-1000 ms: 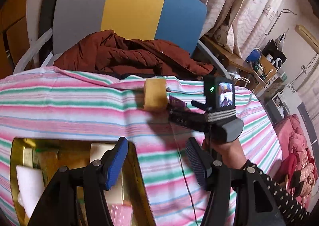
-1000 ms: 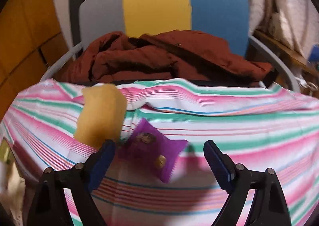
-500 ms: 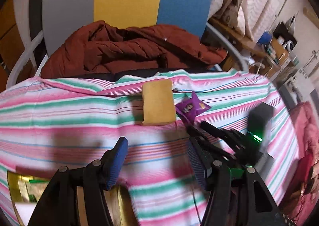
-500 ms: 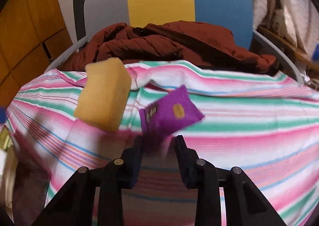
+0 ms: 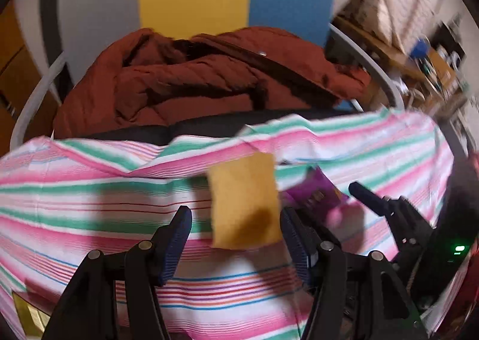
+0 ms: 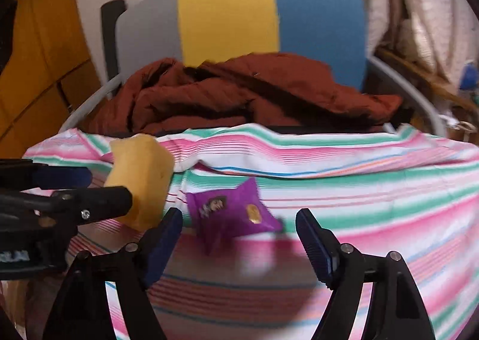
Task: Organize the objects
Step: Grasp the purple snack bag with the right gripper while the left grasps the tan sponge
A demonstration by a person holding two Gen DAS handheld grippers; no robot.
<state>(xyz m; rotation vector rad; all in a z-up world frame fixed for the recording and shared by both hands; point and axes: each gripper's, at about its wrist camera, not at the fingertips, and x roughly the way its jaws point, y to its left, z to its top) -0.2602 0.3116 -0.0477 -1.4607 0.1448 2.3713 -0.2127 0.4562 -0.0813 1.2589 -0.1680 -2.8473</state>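
Both pairs of jaws stand open: mine on the left (image 5: 235, 235) straddle the yellow sponge (image 5: 244, 205), the right (image 6: 239, 230) just reopened around the purple packet (image 6: 232, 212). Both lie loose on the striped bench (image 6: 359, 160), unsorted.

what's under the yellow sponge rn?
The yellow sponge lies on the striped cloth. The cloth covers whatever surface is below. The purple packet sits beside the sponge, not under it.

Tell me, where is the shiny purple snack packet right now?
The shiny purple snack packet lies on the striped tablecloth, between the open fingers of the right gripper, just right of the yellow sponge block.
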